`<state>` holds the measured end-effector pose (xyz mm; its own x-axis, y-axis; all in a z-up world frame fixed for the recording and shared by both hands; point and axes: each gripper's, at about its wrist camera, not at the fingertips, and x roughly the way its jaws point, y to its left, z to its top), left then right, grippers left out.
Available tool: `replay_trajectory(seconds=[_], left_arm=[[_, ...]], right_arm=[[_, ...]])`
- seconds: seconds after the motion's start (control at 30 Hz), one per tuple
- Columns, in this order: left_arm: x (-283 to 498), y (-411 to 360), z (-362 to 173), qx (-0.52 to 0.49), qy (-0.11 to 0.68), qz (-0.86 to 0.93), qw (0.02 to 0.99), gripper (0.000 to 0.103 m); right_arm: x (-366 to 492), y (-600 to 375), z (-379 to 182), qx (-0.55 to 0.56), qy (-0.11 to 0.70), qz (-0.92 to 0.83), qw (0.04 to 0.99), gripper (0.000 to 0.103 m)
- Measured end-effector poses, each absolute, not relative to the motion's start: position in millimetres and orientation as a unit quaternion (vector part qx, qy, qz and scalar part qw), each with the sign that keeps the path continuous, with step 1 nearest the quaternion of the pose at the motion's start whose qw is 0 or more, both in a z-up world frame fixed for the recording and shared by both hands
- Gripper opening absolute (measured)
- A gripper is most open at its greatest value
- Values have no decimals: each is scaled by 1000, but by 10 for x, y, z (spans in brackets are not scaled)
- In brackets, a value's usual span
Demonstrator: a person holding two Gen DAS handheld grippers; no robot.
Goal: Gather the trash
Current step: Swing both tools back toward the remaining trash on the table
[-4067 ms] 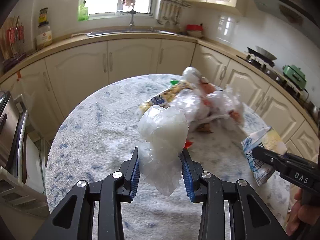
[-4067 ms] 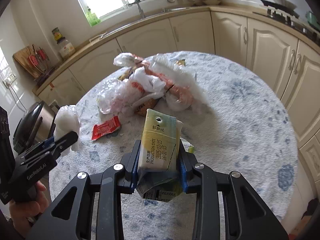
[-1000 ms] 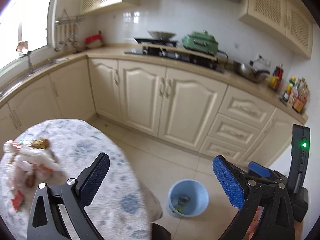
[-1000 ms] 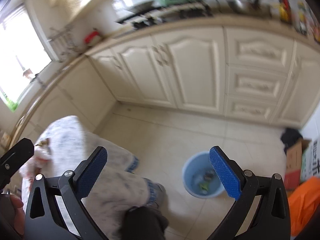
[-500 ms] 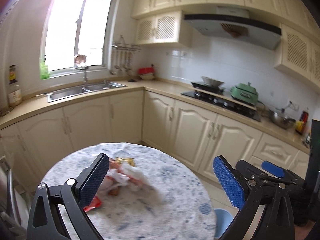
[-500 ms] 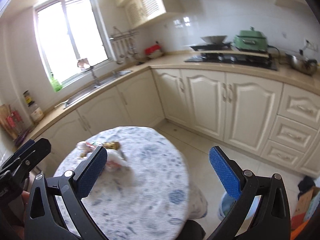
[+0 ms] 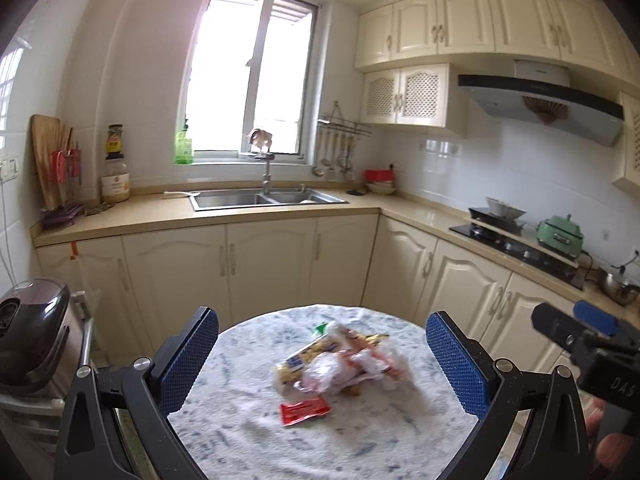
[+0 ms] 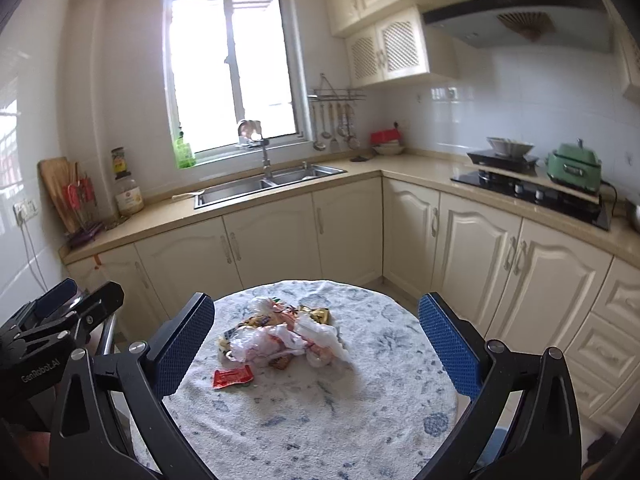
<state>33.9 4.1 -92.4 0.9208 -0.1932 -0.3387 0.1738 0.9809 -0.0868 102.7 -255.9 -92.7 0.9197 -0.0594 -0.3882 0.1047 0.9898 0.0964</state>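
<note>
A heap of crumpled plastic bags and wrappers (image 7: 344, 364) (image 8: 280, 338) lies near the middle of the round table (image 7: 248, 432) (image 8: 360, 408) with its blue-patterned white cloth. A red sachet (image 7: 305, 409) (image 8: 233, 377) lies flat just in front of the heap. My left gripper (image 7: 322, 364) is open and empty, held back from the table and above it. My right gripper (image 8: 316, 344) is also open and empty, at a similar distance. Each gripper shows at the edge of the other's view: the right gripper (image 7: 588, 340) and the left gripper (image 8: 60, 320).
Cream cabinets and a counter wrap behind the table, with a steel sink (image 7: 268, 198) under the window and a hob (image 8: 528, 190) with a green pot (image 8: 574, 168) on the right. A dark rice cooker (image 7: 30, 332) stands left of the table. A blue bin's rim (image 8: 494, 450) peeks out at lower right.
Both grippers held trash 4 s ago and are now empty. Over the last second both views swung from the floor and blue bin back up to the table.
</note>
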Motion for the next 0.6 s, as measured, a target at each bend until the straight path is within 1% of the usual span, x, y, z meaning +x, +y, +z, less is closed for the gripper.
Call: replay_trajectory(seconds=[0.2, 0.33, 0.4, 0.6], left_arm=[[252, 186, -1138, -18, 207, -71, 976, 102], [334, 161, -1312, -9, 235, -64, 970, 102], [481, 113, -1354, 0, 249, -60, 967, 102], [992, -96, -1746, 24, 317, -72, 945, 102]], right_arm=[[1155, -2391, -1059, 36, 217, -30, 975, 103], [1354, -2378, -1230, 35, 242, -23, 969, 103], [1508, -2375, -1347, 31, 261, -22, 965, 103], [1973, -2456, -1778, 24, 321, -21, 946, 103]])
